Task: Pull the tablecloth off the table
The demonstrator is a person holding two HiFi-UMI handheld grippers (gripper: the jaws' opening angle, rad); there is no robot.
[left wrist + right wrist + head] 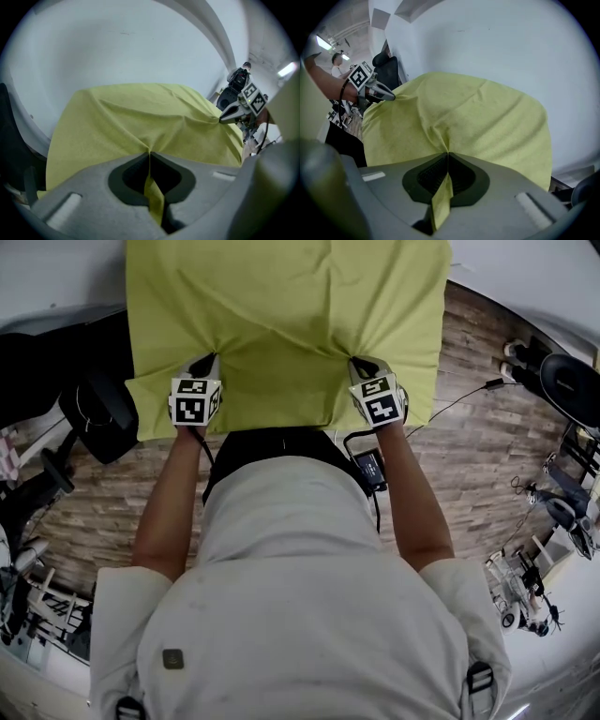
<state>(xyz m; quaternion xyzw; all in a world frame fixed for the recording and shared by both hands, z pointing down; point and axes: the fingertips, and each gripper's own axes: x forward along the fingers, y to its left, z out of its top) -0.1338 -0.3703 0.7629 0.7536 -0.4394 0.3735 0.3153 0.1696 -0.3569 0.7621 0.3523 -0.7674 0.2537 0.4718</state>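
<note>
- In the upper centre of the head view, the tablecloth (281, 324) is seen spread over the white table (56, 277), with its near edge hanging toward the lower part of the frame.
- At the left of that edge, the left gripper (208, 360) is closed on a pinched fold. In the left gripper view a yellow-green strip is clamped between its jaws.
- At the right of the edge, the right gripper (359, 362) is likewise closed on a fold, with a tail of cloth passed through its jaws.
- Creases are drawn from each grip point into the cloth, so some tension is judged to be present.
- The cloth is judged light, soft and limp. It is expected to bunch, and may slip from a shallow pinch.
- Hold is best taken at the near hem, at two well-separated points, as here.
</note>
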